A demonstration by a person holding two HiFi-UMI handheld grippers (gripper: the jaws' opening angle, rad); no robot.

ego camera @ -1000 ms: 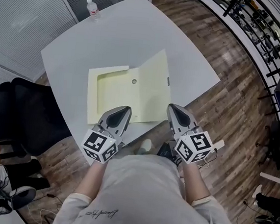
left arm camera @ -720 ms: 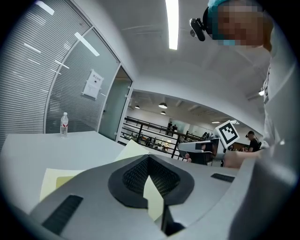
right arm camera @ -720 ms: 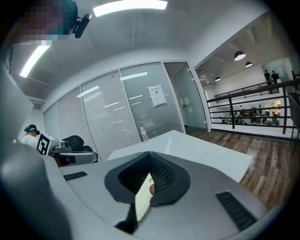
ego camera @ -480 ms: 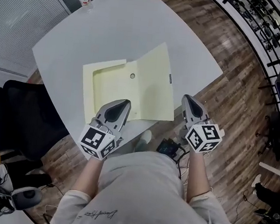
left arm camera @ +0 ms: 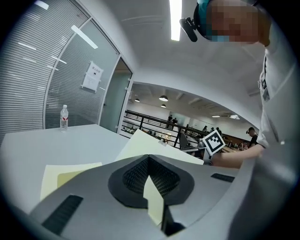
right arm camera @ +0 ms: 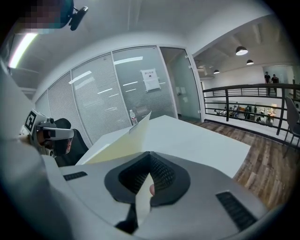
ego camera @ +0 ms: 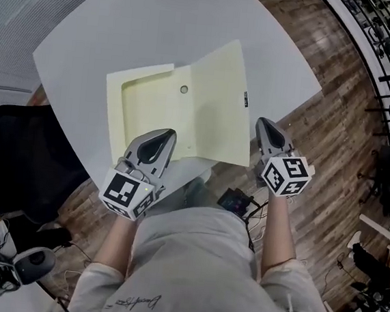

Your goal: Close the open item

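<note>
Pale grey desk [ego camera: 125, 28] in a glass-walled office, plank floor [ego camera: 334, 131] round it.

- Left gripper [left arm camera: 151, 190]: jaws closed on a thin pale yellow edge, the near edge of the tray half of a file folder [ego camera: 151, 113].
- Right gripper [right arm camera: 143, 190]: jaws likewise pinched on a pale sheet, the near right corner of the folder's cover [ego camera: 217, 106]. Sheet rising away from the jaws toward its far corner, so apparently tilted up off the desk on that side.
- File folder: open, spread flat-side-up near the person's edge of the desk. Shallow tray to the left, cover to the right, a small round hole near the fold, a small clasp on the cover's far right edge.
- Further out: water bottle [left arm camera: 63, 117] upright at the far corner of the desk, well apart from the folder; black office chair [ego camera: 23, 156] to the left.

Step in hand, as judged: both holds taken, closing only just under way.

Next move, as judged: right gripper to swing the cover up and over the fold toward the left, left gripper to pin the tray half down, then to release before the cover lands on it.
</note>
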